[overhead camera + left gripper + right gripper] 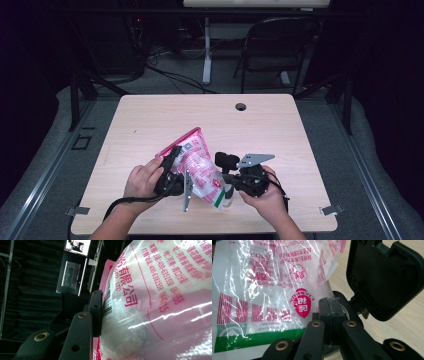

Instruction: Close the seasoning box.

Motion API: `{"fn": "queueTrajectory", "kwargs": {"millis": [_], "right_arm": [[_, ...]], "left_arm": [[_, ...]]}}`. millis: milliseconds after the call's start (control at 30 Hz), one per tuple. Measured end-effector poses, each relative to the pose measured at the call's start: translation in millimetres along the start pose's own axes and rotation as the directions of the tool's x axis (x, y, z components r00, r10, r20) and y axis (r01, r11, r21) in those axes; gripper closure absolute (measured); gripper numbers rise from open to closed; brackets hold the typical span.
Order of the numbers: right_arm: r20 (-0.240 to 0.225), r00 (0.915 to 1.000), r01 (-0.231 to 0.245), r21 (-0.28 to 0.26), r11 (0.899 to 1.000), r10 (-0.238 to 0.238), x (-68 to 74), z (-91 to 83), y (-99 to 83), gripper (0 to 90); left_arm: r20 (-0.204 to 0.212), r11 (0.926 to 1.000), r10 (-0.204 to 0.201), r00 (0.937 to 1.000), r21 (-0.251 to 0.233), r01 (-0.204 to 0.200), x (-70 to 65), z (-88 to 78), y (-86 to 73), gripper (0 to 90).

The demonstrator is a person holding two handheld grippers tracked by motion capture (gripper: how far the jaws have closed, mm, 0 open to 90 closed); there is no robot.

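Near edge of the table (150,115): a person's two hands came in from the near side, each holding a gripper. The right gripper (227,192) had its jaws pressed fully together, pinching the edge of the plastic bag (200,167) at its near, green-striped bottom end. The left gripper (172,157) gripped the same bag farther up, jaws partly apart with the bag's bulk pressed between them. The bag, pink and clear with white contents, sat tilted between both grippers, top corner pointing far-left. Farther back, a folding chair (275,45) stood beyond the table.
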State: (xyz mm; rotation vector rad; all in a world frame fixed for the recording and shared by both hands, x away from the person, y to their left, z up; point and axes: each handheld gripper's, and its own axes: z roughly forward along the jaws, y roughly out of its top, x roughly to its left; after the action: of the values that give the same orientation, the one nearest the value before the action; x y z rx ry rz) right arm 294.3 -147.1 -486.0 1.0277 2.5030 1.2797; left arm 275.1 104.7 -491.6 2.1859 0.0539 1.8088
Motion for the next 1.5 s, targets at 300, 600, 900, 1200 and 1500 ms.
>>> {"fn": "queueTrajectory", "kwargs": {"millis": [300, 600, 900, 1200, 1500], "right_arm": [[-0.002, 1.0000, -0.001, -0.002, 1.000, 0.001, 0.1, 0.1, -0.1, 90.0], [-0.001, 1.0000, -0.001, -0.004, 1.000, 0.001, 0.4, 0.0, -0.1, 90.0], [-0.002, 1.0000, -0.001, -0.003, 1.000, 0.001, 0.9, -0.4, 0.4, 90.0], [-0.003, 1.0000, 0.005, -0.003, 1.000, -0.005, 1.6, 0.3, 1.5, 90.0], [-0.005, 1.0000, 0.002, -0.006, 1.000, -0.002, 2.6, 1.2, 1.9, 90.0]], "left_arm": [[-0.002, 1.0000, -0.006, 1.0000, -0.006, 0.006, 0.1, 0.2, 0.1, 70.2], [-0.008, 1.0000, 0.001, 1.0000, -0.008, -0.001, 1.7, -0.2, 0.8, 70.2], [-0.010, 0.9999, 0.001, 1.0000, -0.010, -0.002, 3.5, -0.6, 1.1, 70.1], [-0.013, 1.0000, -0.003, 0.9999, -0.008, 0.003, 4.6, -1.3, 0.2, 70.2], [-0.017, 0.9999, 0.000, 0.9998, -0.011, 0.000, 6.2, -1.8, 0.4, 70.2]]}}
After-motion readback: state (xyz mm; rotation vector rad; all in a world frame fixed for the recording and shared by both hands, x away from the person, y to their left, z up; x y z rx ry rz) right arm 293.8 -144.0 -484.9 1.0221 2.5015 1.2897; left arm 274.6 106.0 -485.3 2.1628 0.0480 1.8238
